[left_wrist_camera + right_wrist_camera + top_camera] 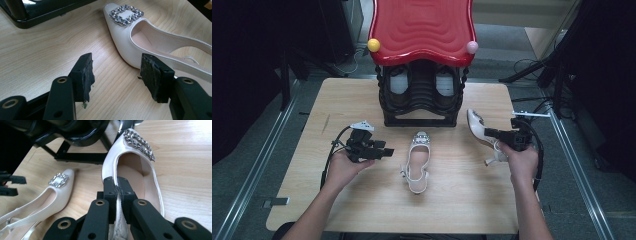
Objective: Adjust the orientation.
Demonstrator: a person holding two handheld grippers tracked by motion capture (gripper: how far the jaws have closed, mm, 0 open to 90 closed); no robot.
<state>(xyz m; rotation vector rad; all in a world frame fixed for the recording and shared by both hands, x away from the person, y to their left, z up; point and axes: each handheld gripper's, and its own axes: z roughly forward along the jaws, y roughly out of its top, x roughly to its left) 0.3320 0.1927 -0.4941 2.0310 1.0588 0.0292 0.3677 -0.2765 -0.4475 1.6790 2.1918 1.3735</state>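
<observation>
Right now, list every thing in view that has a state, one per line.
Left gripper: open, empty, beside the middle shoe's toe.
Right gripper: shut on the right shoe's side wall.
Middle shoe: flat on the table, upright, toe toward the rack.
Right shoe: gripped, tilted on its side.
Rack: standing, shoes inside.

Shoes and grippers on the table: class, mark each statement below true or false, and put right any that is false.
1. The right gripper is shut on the side wall of a shoe. True.
2. The left gripper grips the other shoe. False: its jaws are open with bare table between them, the shoe lying just beyond.
3. Both shoes have a sparkly buckle on the toe. True.
4. The shoe in the middle of the table is on the rack. False: it lies flat on the table in front of the rack.
5. The rack's top is blue. False: it is red.
</observation>
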